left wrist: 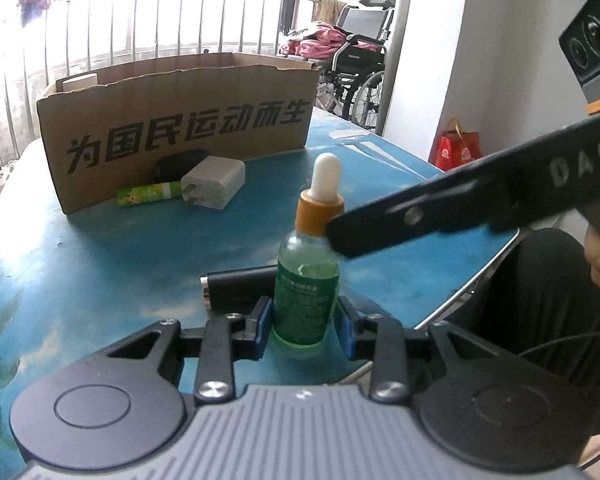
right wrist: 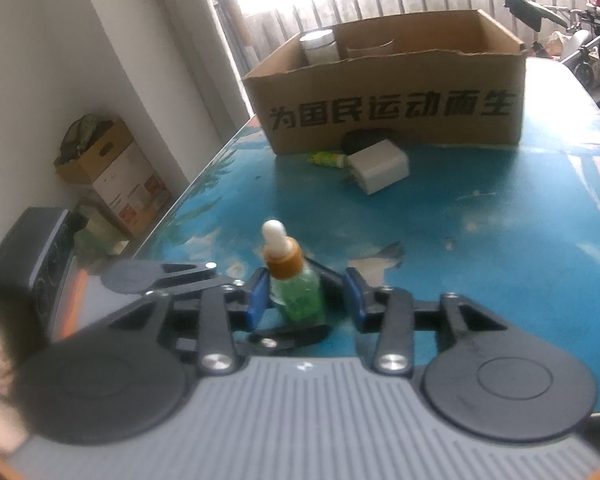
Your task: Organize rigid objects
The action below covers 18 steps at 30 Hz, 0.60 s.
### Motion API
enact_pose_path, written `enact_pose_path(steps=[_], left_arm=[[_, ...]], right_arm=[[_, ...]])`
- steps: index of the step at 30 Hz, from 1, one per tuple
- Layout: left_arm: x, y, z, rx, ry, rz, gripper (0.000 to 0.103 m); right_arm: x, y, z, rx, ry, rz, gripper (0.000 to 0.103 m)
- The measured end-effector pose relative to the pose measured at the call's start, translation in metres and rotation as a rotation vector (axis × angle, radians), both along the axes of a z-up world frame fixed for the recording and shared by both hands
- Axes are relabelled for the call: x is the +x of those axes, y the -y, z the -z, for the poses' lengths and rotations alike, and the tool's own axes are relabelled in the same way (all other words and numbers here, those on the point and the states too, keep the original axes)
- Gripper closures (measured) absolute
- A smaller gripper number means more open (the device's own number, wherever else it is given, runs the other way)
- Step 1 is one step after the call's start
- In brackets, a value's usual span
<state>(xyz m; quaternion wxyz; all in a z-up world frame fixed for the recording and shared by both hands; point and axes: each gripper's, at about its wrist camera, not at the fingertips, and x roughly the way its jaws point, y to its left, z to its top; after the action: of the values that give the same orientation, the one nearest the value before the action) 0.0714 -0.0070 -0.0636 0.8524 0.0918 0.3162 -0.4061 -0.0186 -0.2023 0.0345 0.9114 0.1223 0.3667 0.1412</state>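
A green dropper bottle (left wrist: 306, 280) stands upright on the blue table (left wrist: 120, 248), near a cardboard box (left wrist: 172, 128). The left gripper (left wrist: 304, 322) clasps the bottle's base. The right gripper (right wrist: 306, 298) brackets the bottle's shoulder, jaws parted, not pressing. This looks like a handover; next, one gripper likely must carry the bottle into the box.

You see a see-through green bottle (left wrist: 306, 292) with a darker green label, an orange-gold collar and a white top. The tabletop (left wrist: 120, 256) is bright blue with pale cloudy patches. The box (left wrist: 176, 132) is brown with black letters. Next to it lie a white charger (left wrist: 214, 184) and a lime-green tube (left wrist: 148, 193) with little pictures. Your jaws have blue pads.
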Motion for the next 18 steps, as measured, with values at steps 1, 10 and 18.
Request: enact_pose_path(steps=[1, 10, 18], left_arm=[[0.000, 0.000, 0.000, -0.002, -0.002, 0.001, 0.068], [-0.001, -0.003, 0.001, 0.000, -0.001, 0.007, 0.068], [-0.003, -0.008, -0.004, -0.009, 0.002, 0.035, 0.053]], right_arm=[[0.000, 0.004, -0.001, 0.006, 0.004, 0.003, 0.061], [-0.004, 0.030, -0.003, 0.054, 0.016, 0.019, 0.061], [0.001, 0.052, 0.007, 0.120, -0.016, 0.103, 0.061]])
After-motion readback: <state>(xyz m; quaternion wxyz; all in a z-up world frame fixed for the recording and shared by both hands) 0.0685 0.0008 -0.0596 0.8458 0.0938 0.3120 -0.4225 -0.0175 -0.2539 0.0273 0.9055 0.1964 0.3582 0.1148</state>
